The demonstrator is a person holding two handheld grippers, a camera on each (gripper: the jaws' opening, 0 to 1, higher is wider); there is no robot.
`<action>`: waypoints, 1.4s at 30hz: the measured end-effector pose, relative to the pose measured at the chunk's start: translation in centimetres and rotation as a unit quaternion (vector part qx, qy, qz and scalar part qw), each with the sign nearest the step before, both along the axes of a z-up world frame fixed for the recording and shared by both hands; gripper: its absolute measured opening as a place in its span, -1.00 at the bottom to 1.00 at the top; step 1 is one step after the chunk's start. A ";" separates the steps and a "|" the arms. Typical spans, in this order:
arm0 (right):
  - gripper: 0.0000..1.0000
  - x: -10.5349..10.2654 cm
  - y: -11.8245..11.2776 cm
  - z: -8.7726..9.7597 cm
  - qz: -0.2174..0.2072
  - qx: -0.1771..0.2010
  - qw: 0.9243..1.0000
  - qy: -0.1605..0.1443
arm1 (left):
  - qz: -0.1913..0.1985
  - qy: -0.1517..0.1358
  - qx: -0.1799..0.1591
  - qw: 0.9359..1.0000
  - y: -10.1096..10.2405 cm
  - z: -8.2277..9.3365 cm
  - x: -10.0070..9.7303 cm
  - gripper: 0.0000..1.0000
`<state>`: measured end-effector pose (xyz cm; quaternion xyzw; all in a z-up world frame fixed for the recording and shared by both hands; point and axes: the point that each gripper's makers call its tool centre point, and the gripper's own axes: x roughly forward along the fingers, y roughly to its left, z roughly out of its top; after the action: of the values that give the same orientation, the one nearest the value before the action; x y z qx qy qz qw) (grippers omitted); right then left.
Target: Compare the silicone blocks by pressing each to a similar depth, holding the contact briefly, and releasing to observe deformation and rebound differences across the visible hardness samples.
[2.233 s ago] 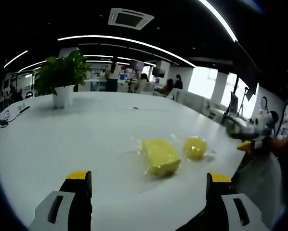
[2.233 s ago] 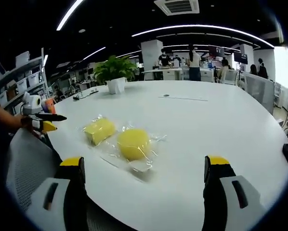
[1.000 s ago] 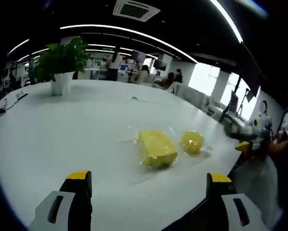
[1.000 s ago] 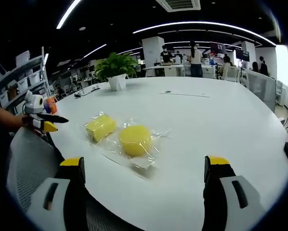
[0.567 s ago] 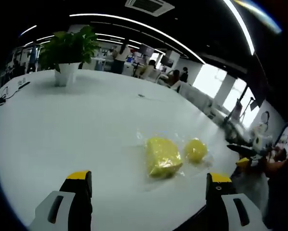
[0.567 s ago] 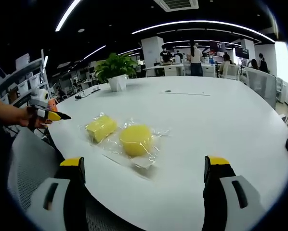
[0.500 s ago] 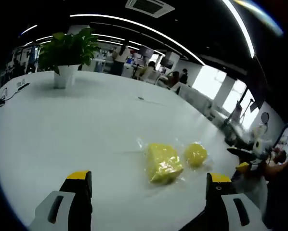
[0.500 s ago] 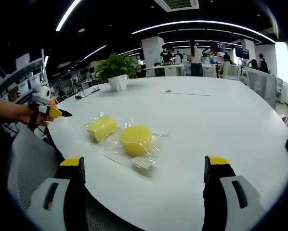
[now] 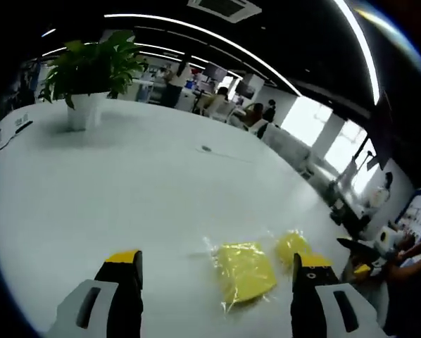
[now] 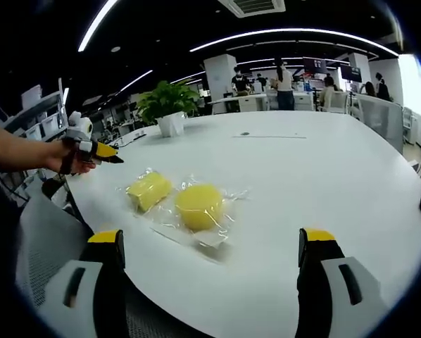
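On the smooth white bench (image 10: 323, 176) lie two yellow silicone samples, each sealed in a clear crinkled plastic bag: a rectangular block (image 10: 148, 191) (image 9: 244, 271) and, just beside it, a round block (image 10: 199, 206) (image 9: 293, 245); no label can be read. The left gripper (image 9: 216, 271) hangs above the rectangular block with its jaws spread; the right gripper (image 10: 210, 250) is near the round block, jaws spread too, touching nothing; a potted plant (image 10: 168, 105) stands far behind
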<state>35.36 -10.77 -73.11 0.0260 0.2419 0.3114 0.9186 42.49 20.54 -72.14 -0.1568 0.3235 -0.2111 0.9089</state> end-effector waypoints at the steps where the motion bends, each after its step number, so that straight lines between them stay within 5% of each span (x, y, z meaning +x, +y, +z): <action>1: 0.93 0.0 0.0 0.0 0.000 0.001 1.000 0.001 | -0.002 0.002 0.000 1.000 -0.1 -0.3 0.2 0.66; 11: 0.93 0.1 0.0 -0.1 0.002 0.000 1.000 0.002 | 0.011 0.061 -0.050 0.997 -1.0 -4.2 2.5 0.28; 15: 0.93 0.1 0.1 -0.1 0.003 0.004 1.000 0.004 | 0.025 0.085 -0.106 0.990 -1.9 -4.6 3.1 0.04; 23: 0.93 0.0 0.4 -0.2 0.010 0.001 1.000 0.006 | 0.028 0.118 -0.163 0.979 -2.9 -5.7 3.5 -0.52; 26: 0.93 0.1 0.3 -0.2 0.005 0.005 1.000 0.006 | 0.023 0.114 -0.149 0.982 -3.2 -6.2 3.7 -0.56; 30: 0.93 0.1 0.3 -0.2 0.005 0.004 1.000 0.008 | 0.036 0.114 -0.176 0.977 -3.4 -5.8 3.9 -0.93; 35: 0.93 0.0 0.7 -0.3 0.018 -0.003 1.000 0.007 | 0.027 0.135 -0.185 0.973 -4.2 -5.9 3.2 -1.00; 42: 0.84 -0.2 0.7 -0.4 0.022 -0.007 1.000 0.007 | 0.031 0.129 -0.192 0.972 -4.1 -5.5 2.6 -1.00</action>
<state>35.18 -10.09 -73.47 0.0168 0.2510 0.3295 0.9100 45.09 16.43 -77.64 -0.3639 0.3867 -0.2193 0.8185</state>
